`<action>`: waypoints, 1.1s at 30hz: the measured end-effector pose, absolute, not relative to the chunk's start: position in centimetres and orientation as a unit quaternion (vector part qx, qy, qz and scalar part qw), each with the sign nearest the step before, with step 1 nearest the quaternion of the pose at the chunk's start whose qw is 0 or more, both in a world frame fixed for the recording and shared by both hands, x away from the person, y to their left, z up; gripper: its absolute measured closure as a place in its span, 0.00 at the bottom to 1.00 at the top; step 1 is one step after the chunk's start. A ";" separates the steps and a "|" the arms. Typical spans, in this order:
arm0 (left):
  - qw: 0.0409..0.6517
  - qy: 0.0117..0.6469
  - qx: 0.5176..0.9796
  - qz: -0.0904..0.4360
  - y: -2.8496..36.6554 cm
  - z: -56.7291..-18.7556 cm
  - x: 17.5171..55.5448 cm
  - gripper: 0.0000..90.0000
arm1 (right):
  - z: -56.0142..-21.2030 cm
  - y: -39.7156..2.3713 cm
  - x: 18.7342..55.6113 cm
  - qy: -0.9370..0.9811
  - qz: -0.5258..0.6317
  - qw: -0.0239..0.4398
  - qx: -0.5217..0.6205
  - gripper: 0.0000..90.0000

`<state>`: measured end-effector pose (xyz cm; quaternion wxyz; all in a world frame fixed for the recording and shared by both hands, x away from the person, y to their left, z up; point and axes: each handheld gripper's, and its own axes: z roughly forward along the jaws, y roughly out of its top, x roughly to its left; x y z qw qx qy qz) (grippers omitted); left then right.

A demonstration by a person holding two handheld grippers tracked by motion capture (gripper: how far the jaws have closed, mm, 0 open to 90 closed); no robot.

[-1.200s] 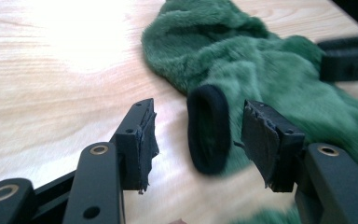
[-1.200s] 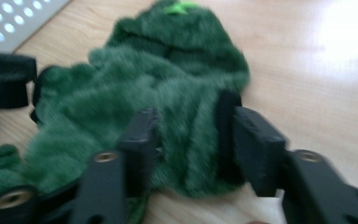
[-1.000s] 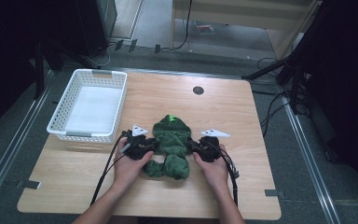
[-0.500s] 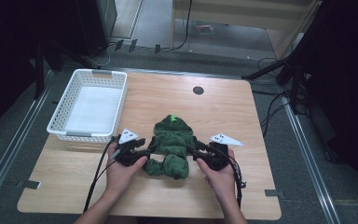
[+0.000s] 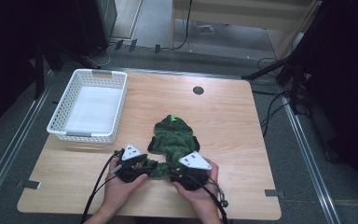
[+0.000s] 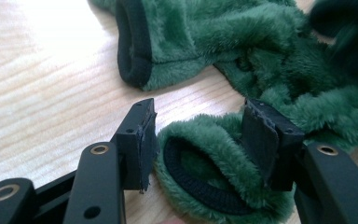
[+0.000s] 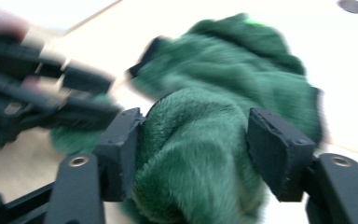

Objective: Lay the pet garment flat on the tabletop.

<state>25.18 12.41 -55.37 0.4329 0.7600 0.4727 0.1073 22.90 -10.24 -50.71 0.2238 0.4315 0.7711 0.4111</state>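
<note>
1. The green fleece garment [image 5: 175,140] lies lower centre of the high view, long axis running up the frame from both claws
2. Left claw [image 6: 198,140] stands apart, straddling a black-lined cuff [image 6: 200,179]; right claw [image 7: 193,154] is apart too, with a fleece fold between its jaws, seemingly not yet clamped
3. Both sit at the garment's near end, about equally close
4. Wooden table [image 5: 242,121]; white basket [image 5: 91,107] upper left; dark room, cables on the floor

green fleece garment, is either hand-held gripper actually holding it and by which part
Neither grip is closed yet. The left hand-held gripper stands open around a black-lined cuff of the green fleece garment; the right hand-held gripper is open astride a bunched fold.
</note>
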 end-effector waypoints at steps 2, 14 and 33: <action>0.435 0.475 0.758 0.104 12.5 -55.4 25.2 0.51 | -50.2 -12.3 23.0 0.750 0.421 0.219 0.460 0.43; 0.474 0.438 0.757 0.104 11.3 -54.0 24.7 0.50 | -50.3 -19.4 22.4 0.689 0.440 0.201 0.540 0.52; 0.361 0.419 0.820 0.150 7.5 -54.2 25.1 0.96 | -54.0 -13.6 25.2 0.780 0.370 0.199 0.464 0.92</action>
